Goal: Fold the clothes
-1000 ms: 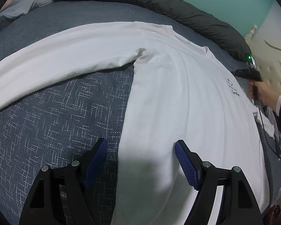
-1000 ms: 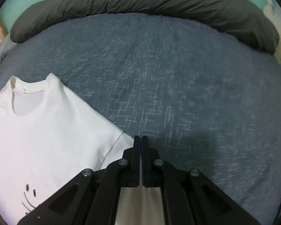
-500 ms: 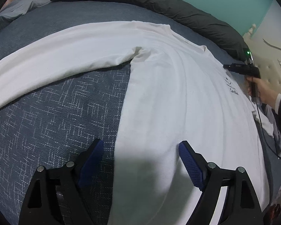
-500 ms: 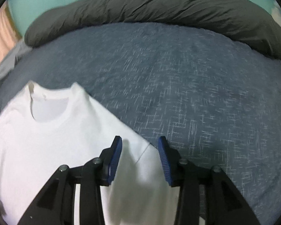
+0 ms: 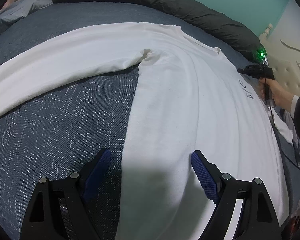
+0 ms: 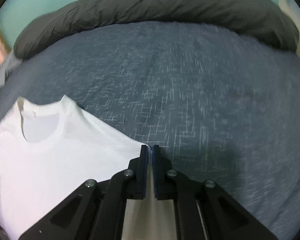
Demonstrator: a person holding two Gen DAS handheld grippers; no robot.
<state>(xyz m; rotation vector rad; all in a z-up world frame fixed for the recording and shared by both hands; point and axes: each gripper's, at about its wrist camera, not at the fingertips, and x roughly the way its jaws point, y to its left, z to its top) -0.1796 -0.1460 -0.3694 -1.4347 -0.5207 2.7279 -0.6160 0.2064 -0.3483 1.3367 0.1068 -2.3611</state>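
My right gripper (image 6: 149,150) has its two blue pads pressed together on the shoulder edge of the white long-sleeved shirt (image 5: 190,104), where a sliver of cloth shows between them, and my left gripper (image 5: 150,172) hangs with its fingers spread wide over the shirt's side edge near the hem, gripping nothing. The shirt lies face up and mostly flat on the blue patterned bedspread (image 5: 60,124), its one visible sleeve (image 5: 56,66) stretched out to the side and its collar (image 6: 42,120) toward the dark grey rolled duvet (image 6: 150,10) at the far side of the bed. What worries me is the thinness of my right-hand pinch — it sits at the very edge of the fabric, and I judge that a quick pull across could let the cloth slide out and drop the shoulder in a crumpled heap. If I carry that shoulder over while my left side is unanchored, the whole body may drag across the bedspread and skew the fold line, and the ripples already running down the chest could get trapped under the fold. The left fingers could also catch bedspread together with the shirt if I close them too low. By my count: one shirt, one sleeve in sight, the other hidden from me, one printed smile mark (image 5: 245,89) on the chest, one duvet, two grippers.
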